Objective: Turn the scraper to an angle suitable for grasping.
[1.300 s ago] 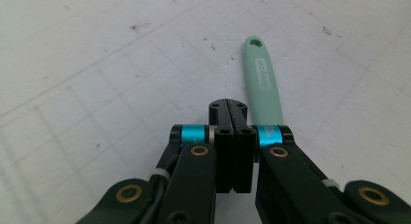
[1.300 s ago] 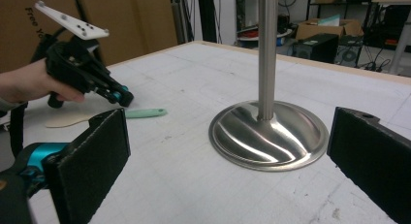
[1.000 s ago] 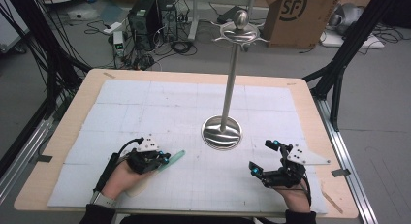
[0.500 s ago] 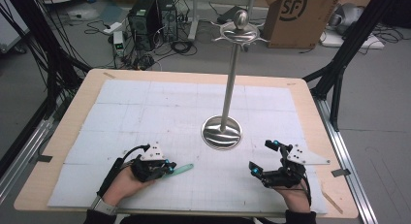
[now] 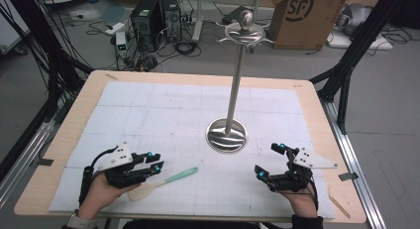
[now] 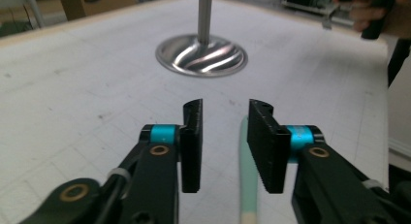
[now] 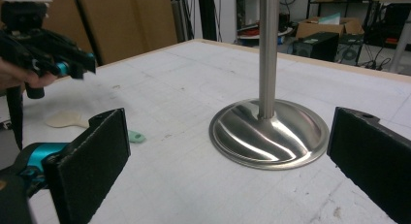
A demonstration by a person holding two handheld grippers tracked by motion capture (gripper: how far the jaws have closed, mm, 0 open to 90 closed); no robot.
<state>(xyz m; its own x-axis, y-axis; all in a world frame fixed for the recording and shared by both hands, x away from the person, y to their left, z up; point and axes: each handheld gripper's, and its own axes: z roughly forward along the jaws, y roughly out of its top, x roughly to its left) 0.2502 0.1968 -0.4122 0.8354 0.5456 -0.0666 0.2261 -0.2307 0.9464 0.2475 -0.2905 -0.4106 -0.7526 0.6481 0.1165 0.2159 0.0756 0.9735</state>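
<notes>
Steel stand (image 5: 227,135) rises ahead of our wide-open right gripper (image 5: 271,161); our left gripper (image 5: 157,162), jaws just opening, hovers over the released mint-handled spatula (image 5: 163,182).

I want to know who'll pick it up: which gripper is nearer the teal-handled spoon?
Left. The left gripper hangs just above the spoon, jaws apart after just opening, nothing clamped. The right gripper sits well off to the spoon's right, open, beyond the metal stand.
</notes>
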